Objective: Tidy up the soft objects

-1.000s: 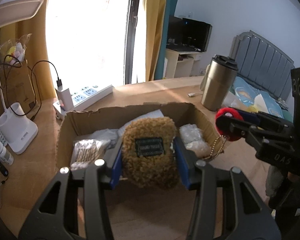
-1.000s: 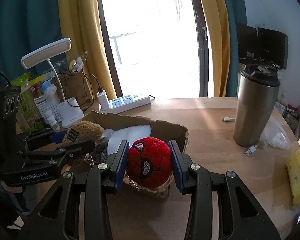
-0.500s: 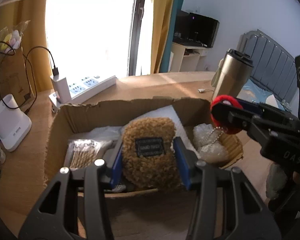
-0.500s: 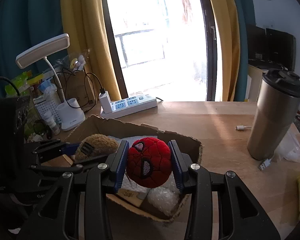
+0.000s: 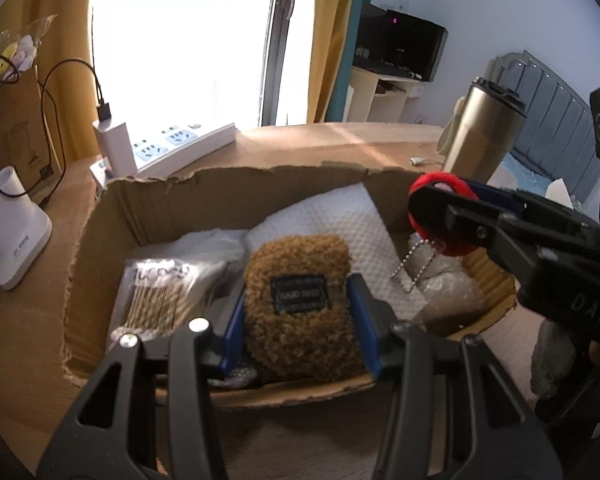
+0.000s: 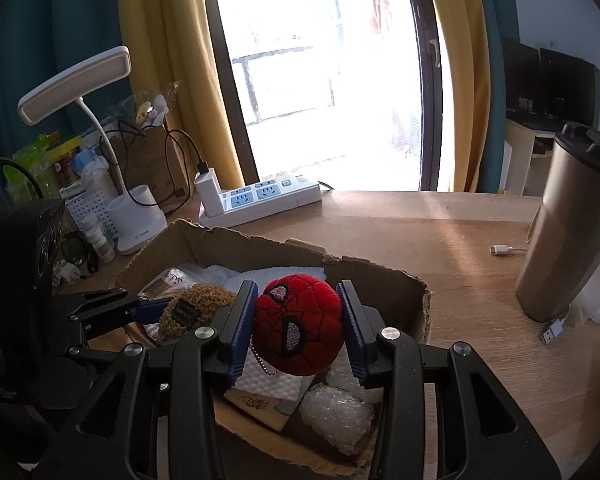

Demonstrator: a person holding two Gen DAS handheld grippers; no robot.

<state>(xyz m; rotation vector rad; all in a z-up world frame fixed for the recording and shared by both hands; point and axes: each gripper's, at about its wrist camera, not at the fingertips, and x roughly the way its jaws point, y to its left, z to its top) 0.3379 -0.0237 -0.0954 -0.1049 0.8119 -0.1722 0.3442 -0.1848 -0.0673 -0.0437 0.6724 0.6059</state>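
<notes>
My left gripper (image 5: 298,320) is shut on a brown fuzzy plush (image 5: 300,304) with a black label, held over the open cardboard box (image 5: 236,188). My right gripper (image 6: 298,326) is shut on a red spider-face plush ball (image 6: 298,328) with a bead chain, held over the same box (image 6: 380,276). In the left wrist view the right gripper (image 5: 440,208) comes in from the right with the red plush (image 5: 440,182) above the box's right side. In the right wrist view the brown plush (image 6: 196,308) sits at the left.
The box holds white foam sheet (image 5: 332,224), a bag of cotton swabs (image 5: 156,300) and bubble wrap (image 6: 336,412). A steel tumbler (image 6: 568,232) stands at the right, a power strip (image 6: 260,200) and a desk lamp (image 6: 136,216) behind the box. A USB cable (image 6: 504,249) lies on the desk.
Both grippers have moved forward over the box, each still holding its plush. The box interior now lies directly under both toys.
</notes>
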